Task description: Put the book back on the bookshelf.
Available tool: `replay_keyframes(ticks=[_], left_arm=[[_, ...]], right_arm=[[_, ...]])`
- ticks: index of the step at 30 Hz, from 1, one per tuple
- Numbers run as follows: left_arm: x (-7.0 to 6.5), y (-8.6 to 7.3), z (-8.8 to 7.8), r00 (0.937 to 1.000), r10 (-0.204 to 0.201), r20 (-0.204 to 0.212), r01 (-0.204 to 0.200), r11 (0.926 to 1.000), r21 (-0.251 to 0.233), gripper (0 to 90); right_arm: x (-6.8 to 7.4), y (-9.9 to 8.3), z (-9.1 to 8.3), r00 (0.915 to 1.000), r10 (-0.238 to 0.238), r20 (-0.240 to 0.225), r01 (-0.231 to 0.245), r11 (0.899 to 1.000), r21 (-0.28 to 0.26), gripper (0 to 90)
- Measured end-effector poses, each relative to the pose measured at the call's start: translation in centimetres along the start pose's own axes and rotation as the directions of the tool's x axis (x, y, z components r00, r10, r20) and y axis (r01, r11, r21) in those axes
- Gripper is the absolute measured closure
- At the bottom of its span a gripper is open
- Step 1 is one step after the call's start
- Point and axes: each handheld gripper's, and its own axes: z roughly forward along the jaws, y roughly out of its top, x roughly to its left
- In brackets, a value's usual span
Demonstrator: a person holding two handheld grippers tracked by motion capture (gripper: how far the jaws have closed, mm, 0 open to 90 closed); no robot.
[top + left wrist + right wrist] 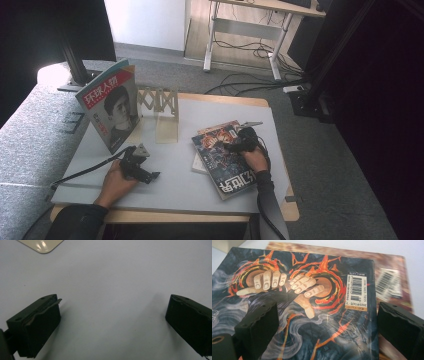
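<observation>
Right gripper (239,141), jaws apart, is hovering over the glossy flat comic (307,315) lying atop another book (392,277) on the matte table (175,170); left gripper (145,172) is resting spread wide.

High view: dim, grainy, soft throughout; dark corners at upper left and right. Bright overexposed patch on the grey ledge (52,74) at left. Pale tabletop (170,170) evenly lit, faint shadows beneath hands.
Left gripper view: flat, even light; soft shadows beside both jaws; small glare spots on the cream plate (41,245) at top.
Right gripper view: magazine cover (312,302) sharp mid-frame, near jaws blurred, far edge soft.
</observation>
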Motion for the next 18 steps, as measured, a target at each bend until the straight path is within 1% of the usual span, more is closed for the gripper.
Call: replay_keyframes(ticks=[6, 8, 12, 15, 18], left_arm=[[0.0, 0.0, 0.0, 1.0, 0.0, 0.0, 0.0, 1.0, 0.0, 0.0], [0.0, 0.0, 0.0, 1.0, 0.0, 0.0, 0.0, 1.0, 0.0, 0.0], [0.0, 0.0, 0.0, 1.0, 0.0, 0.0, 0.0, 1.0, 0.0, 0.0], [0.0, 0.0, 0.0, 1.0, 0.0, 0.0, 0.0, 1.0, 0.0, 0.0], [0.0, 0.0, 0.0, 1.0, 0.0, 0.0, 0.0, 1.0, 0.0, 0.0]], right_arm=[[1.7, 0.6, 0.6, 0.9988, -0.039, -0.028, 0.039, 0.999, 0.011, 2.9], [2.1, 0.7, 0.8, 0.998, -0.052, -0.037, 0.052, 0.999, 0.011, 2.4], [2.8, 0.9, 1.1, 0.9969, -0.069, -0.038, 0.069, 0.998, 0.012, 1.3], [3.3, 1.0, 1.3, 0.9963, -0.073, -0.046, 0.073, 0.997, 0.012, 0.5], [3.8, 1.2, 1.5, 0.9946, -0.088, -0.055, 0.088, 0.996, 0.009, 0.0]])
